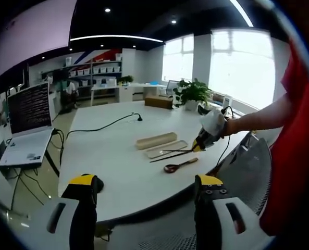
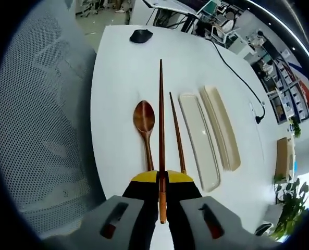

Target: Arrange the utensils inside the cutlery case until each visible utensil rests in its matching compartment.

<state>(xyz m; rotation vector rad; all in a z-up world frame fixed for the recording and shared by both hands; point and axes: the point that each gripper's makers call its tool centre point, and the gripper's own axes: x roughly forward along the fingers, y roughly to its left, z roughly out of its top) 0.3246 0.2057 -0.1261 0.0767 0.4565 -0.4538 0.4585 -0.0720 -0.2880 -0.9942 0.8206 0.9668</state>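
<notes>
The beige cutlery case lies open on the white table (image 2: 118,78) as two long parts, a shallow tray (image 2: 199,136) (image 1: 168,149) and a deeper half (image 2: 222,127) (image 1: 156,140). My right gripper (image 2: 162,179) is shut on one brown chopstick (image 2: 161,120), which points forward above the table. A second chopstick (image 2: 176,133) lies on the table beside the tray. The wooden spoon (image 2: 145,125) (image 1: 180,165) lies left of both. In the left gripper view, the right gripper (image 1: 202,141) holds its chopstick (image 1: 176,151) by the case. My left gripper (image 1: 146,187) is open, off the table's near edge.
A grey mesh chair (image 2: 39,135) (image 1: 248,172) stands against the table's edge. A black mouse (image 2: 141,35) sits at one end. A laptop (image 1: 28,130), a black cable (image 1: 97,127), a cardboard box (image 1: 159,101) and a potted plant (image 1: 193,94) lie farther off.
</notes>
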